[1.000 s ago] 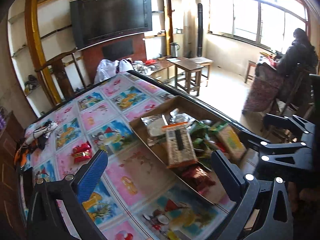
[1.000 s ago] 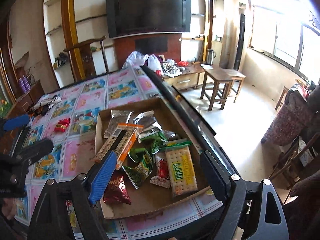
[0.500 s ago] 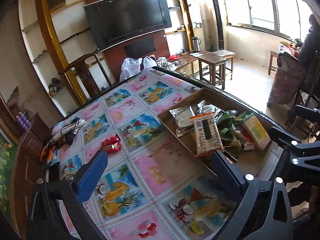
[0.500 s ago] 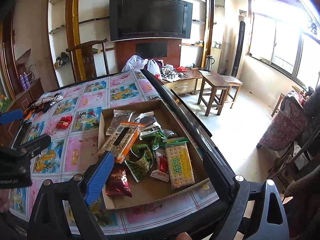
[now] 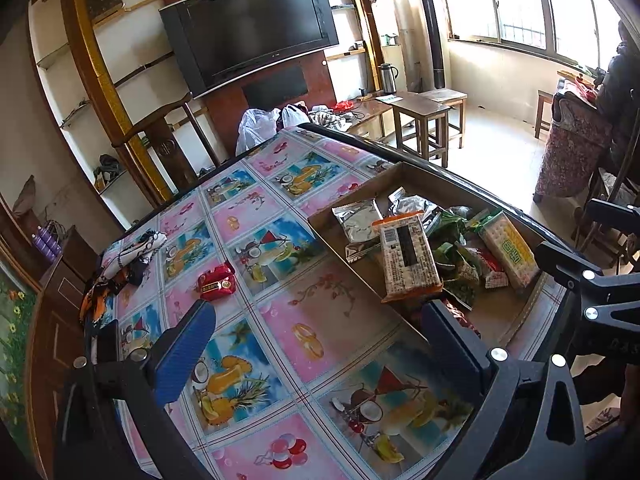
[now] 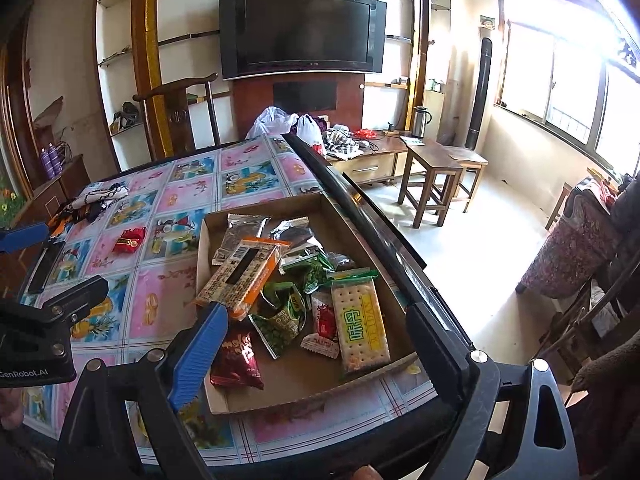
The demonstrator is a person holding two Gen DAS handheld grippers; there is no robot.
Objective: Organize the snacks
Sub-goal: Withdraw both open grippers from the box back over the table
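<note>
Between the right gripper's [image 6: 314, 320] widely parted fingers, which have just been opening, nothing is being held; a cracker pack [image 6: 362, 326] with large Chinese characters is lying in the cardboard tray [image 6: 276, 394] below. "GenRobot.AI" is showing on the left gripper [image 5: 316, 322], likewise spread and empty. Smaller labels are staying unreadable. A red snack [image 5: 216, 280] is sitting apart on the tablecloth [image 5: 336, 312].

Both grippers' fingers [image 5: 182, 354] [image 6: 200, 348] wide apart, empty.
</note>
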